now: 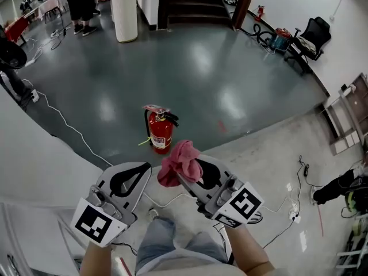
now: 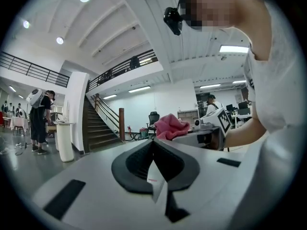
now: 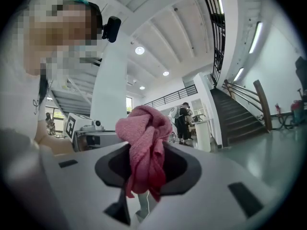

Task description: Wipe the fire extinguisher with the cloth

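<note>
A red fire extinguisher point(image 1: 161, 132) with a black hose stands upright on the floor, ahead of both grippers and clear of them. Just short of it hangs a crumpled pink cloth point(image 1: 177, 163), with my right gripper point(image 1: 183, 176) shut on it. In the right gripper view the cloth point(image 3: 146, 145) bunches up between the jaws and hides their tips. My left gripper point(image 1: 145, 168) is held beside the right one, its jaws closed together with nothing in them point(image 2: 153, 145). From the left gripper view, the cloth point(image 2: 171, 127) shows off to the right.
The extinguisher stands where the dark glossy floor meets paler concrete. A white cable point(image 1: 69, 128) runs across the floor at left, and more cables point(image 1: 290, 211) lie at right. Farther off are a white round stand point(image 1: 125, 13), stairs point(image 1: 192, 2), people point(image 1: 80, 2) and an office chair point(image 1: 315, 34).
</note>
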`<action>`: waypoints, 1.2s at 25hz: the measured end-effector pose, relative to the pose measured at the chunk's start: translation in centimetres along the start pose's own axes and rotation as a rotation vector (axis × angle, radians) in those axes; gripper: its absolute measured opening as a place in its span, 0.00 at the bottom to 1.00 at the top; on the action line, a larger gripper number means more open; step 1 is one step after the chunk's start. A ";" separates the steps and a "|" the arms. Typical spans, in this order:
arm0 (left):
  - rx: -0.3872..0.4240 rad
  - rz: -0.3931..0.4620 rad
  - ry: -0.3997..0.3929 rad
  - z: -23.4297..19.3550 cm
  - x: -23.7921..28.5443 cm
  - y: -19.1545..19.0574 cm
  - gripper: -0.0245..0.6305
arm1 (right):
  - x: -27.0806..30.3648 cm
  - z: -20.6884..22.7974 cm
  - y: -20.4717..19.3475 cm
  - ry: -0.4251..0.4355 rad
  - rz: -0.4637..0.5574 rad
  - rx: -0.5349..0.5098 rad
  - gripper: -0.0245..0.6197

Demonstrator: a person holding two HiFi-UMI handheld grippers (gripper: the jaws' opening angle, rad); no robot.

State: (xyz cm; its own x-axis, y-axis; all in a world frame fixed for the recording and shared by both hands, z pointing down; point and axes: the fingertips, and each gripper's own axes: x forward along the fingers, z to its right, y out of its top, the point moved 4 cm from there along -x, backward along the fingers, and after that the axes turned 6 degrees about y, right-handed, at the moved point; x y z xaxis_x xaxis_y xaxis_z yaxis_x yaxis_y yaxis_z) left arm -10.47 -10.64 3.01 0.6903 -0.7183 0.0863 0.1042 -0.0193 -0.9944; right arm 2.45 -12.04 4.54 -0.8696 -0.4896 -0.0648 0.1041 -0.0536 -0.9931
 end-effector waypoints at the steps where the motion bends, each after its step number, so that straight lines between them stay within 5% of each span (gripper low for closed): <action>1: -0.001 -0.001 -0.015 -1.3 0.2 -0.4 0.05 | 1.1 0.5 -0.3 -0.011 -0.003 0.000 0.25; 10: -0.005 0.034 -0.071 -7.3 3.0 -4.1 0.05 | 5.7 5.4 -4.0 -0.058 -0.069 -0.005 0.25; 16: -0.091 0.084 -0.086 -9.6 5.4 -9.7 0.05 | 7.3 9.3 -9.8 -0.065 -0.109 -0.038 0.25; 27: 0.044 0.076 -0.171 -8.3 12.4 -26.9 0.05 | 8.4 17.2 -26.4 -0.035 -0.112 -0.204 0.25; 30: 0.028 0.080 -0.163 -8.3 13.6 -33.4 0.05 | 8.7 19.1 -31.7 -0.055 -0.098 -0.273 0.25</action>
State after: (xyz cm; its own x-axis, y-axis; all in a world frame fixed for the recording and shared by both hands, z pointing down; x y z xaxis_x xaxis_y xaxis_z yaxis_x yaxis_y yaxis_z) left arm -10.53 -25.57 36.92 0.8038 -0.5947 0.0179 0.0625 0.0545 -0.9966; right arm 0.79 -31.23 37.30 -0.8410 -0.5402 0.0305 -0.1190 0.1296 -0.9844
